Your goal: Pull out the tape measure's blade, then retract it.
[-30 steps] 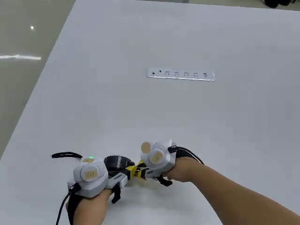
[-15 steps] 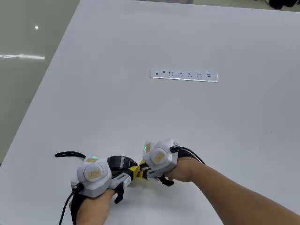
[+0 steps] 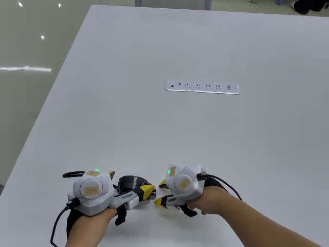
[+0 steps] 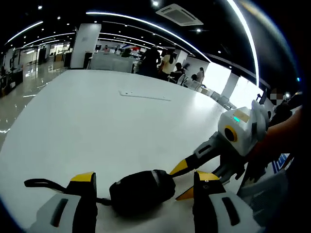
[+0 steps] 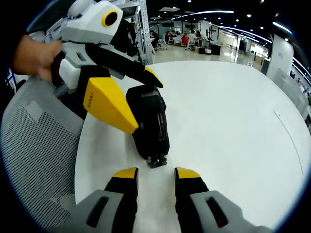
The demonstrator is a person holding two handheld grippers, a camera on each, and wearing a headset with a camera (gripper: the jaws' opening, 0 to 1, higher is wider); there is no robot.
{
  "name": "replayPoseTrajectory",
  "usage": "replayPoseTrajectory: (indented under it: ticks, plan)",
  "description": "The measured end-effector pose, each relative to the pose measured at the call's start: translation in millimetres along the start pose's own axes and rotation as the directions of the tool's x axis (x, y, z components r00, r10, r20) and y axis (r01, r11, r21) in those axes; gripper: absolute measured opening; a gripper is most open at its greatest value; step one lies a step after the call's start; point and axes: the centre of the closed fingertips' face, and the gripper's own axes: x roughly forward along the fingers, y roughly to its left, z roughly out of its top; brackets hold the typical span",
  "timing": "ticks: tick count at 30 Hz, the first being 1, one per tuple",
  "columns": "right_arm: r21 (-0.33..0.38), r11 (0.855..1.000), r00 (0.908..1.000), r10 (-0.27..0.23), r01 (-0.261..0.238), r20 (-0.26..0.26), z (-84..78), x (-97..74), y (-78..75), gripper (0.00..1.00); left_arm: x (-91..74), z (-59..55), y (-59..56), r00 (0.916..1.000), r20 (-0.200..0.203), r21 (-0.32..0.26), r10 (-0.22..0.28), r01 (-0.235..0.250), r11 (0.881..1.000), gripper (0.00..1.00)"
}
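Head view. Black tape measure [image 3: 134, 181] lying on the white tabletop [image 3: 154, 128] close to its near edge, left of the middle; long axis roughly parallel to that edge. Left gripper [image 3: 128, 184] at the case, right gripper [image 3: 161, 192] just beside its right end. Power strip [image 3: 202, 87] well apart, toward the far edge.

Left gripper view. Left gripper [image 4: 145, 177] with jaws spread, one on either side of the tape measure [image 4: 141, 190], a gap visible at each side. The case's long axis runs across the view, and its strap [image 4: 39, 183] trails left. Right gripper [image 4: 179, 183] enters from the right.

Right gripper view. Right gripper [image 5: 156, 174], jaws slightly parted and grasping nothing. Tape measure [image 5: 149, 124] just ahead, long axis running away, its small tab end pointing at these jaws. Left gripper [image 5: 145, 105] straddles the case.
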Motion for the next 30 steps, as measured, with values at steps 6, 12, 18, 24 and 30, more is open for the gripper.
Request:
replayPoseTrajectory:
  ticks: [6, 12, 18, 24, 30]
  plan:
    - [0.092, 0.988, 0.985, -0.136, 0.126, 0.107, -16.6, -62.2, -6.9, 0.42, -18.3, 3.7, -3.4, 0.9918, -0.015, 0.225, -0.127, 0.127, 0.966, 1.0]
    - [0.18, 0.96, 0.9474, -0.251, 0.217, 0.199, -26.3, -118.4, -12.0, 0.62, -41.6, 4.3, -1.8, 0.9838, 0.034, 0.236, -0.176, 0.163, 0.958, 1.0]
    - [0.215, 0.938, 0.9295, -0.313, 0.271, 0.195, -53.4, -157.6, -9.8, 0.74, -64.0, 8.5, 14.6, 0.9832, 0.085, 0.241, -0.162, 0.137, 0.961, 1.0]
    - [0.222, 0.935, 0.927, -0.321, 0.277, 0.194, -56.7, -161.0, -10.0, 0.9, -65.9, 8.5, 16.3, 0.9836, 0.086, 0.251, -0.159, 0.133, 0.959, 1.0]
    - [0.317, 0.873, 0.8795, -0.439, 0.37, 0.183, -115.4, -214.7, -6.4, 0.97, -87.7, 0.5, 34.7, 0.9894, 0.076, 0.291, -0.124, 0.097, 0.952, 1.0]
